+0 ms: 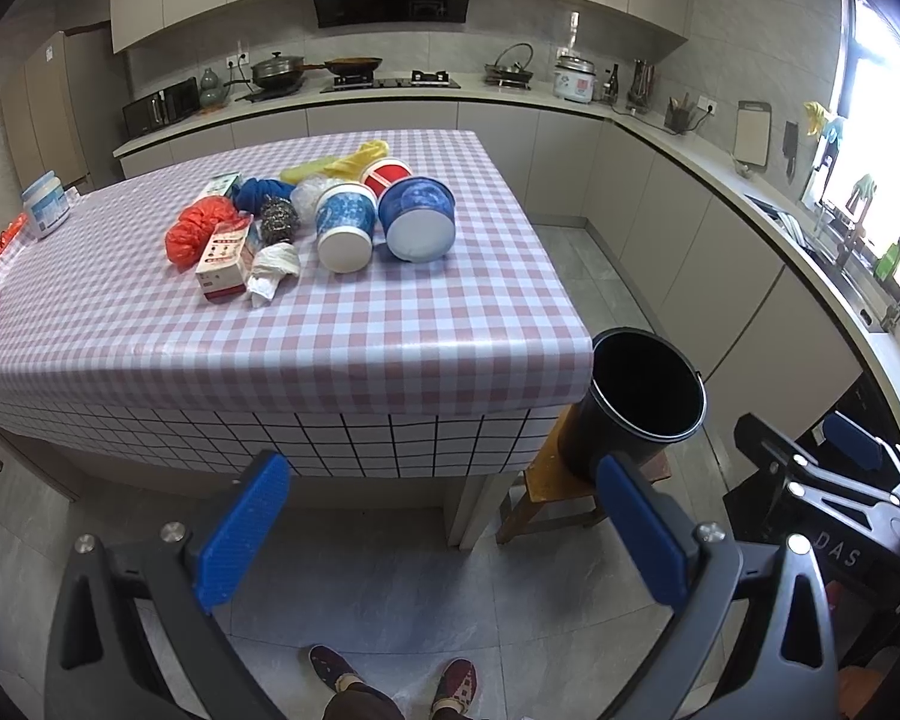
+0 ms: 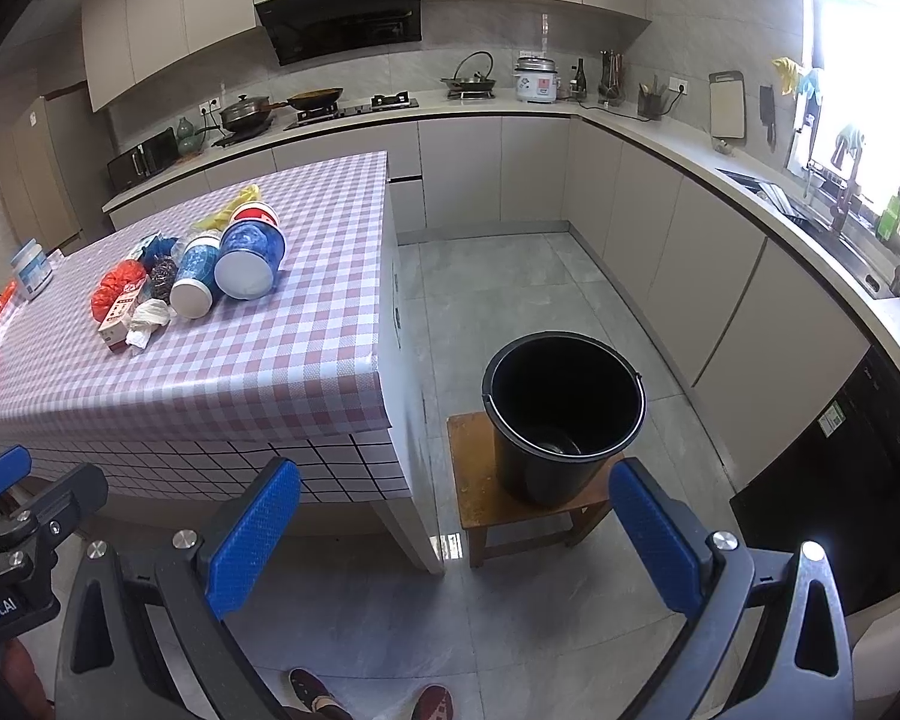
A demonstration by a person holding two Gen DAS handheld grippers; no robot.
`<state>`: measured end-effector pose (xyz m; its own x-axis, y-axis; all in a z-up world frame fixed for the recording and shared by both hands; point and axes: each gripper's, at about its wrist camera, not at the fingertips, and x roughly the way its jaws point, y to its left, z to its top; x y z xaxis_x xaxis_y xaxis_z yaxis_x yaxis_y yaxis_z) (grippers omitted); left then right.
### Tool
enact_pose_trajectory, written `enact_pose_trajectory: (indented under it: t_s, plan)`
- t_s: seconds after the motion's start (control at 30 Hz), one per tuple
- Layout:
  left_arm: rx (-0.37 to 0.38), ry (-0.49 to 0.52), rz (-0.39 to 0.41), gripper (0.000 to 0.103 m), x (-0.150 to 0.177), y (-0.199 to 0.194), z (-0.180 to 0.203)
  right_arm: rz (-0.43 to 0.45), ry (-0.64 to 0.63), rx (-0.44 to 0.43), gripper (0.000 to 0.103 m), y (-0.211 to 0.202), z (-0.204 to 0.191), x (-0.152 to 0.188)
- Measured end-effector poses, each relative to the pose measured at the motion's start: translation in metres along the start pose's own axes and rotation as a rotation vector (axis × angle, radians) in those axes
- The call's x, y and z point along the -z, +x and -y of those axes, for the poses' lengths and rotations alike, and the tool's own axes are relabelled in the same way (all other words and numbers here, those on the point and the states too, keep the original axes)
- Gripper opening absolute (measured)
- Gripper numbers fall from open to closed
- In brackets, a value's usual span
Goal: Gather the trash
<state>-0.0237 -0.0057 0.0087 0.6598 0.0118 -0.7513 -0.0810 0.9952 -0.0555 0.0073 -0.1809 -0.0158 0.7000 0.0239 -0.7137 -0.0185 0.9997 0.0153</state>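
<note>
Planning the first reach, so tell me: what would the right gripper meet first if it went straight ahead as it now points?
Probably the black bucket on the wooden stool: it sits just ahead between the open right gripper fingers. Depth is uncertain.

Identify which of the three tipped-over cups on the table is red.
The red cup is the rear one, lying behind the two blue-patterned cups: the wide blue cup and the narrower blue cup to its left.

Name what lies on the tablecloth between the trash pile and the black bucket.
Nothing: in the right wrist view, only bare checked tablecloth runs from the trash pile to the table edge, then floor to the black bucket on its stool.
</note>
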Motion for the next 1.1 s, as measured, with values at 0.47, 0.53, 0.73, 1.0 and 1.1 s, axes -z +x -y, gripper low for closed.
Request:
enact_pose_trajectory:
  t_s: [0.47, 0.53, 0.73, 1.0, 1.1]
  plan:
    - [0.004, -0.009, -0.006, 0.103, -0.002, 0.005, -0.005, 0.001, -0.004, 0.001, 0.103, 0.003, -0.002, -0.002]
    - [0.002, -0.008, -0.005, 0.103, -0.003, 0.005, -0.006, 0.001, -0.004, 0.001, 0.103, 0.003, -0.002, -0.002]
    - [0.000, -0.009, -0.001, 0.103, -0.004, 0.007, -0.008, 0.003, -0.009, 0.000, 0.103, 0.004, -0.005, -0.003]
    - [0.000, -0.017, -0.002, 0.103, -0.005, 0.008, -0.012, 0.005, -0.011, -0.001, 0.103, 0.004, -0.009, -0.004]
    - [-0.001, -0.018, -0.002, 0.103, -0.005, 0.008, -0.014, 0.005, -0.010, -0.002, 0.103, 0.005, -0.009, -0.005]
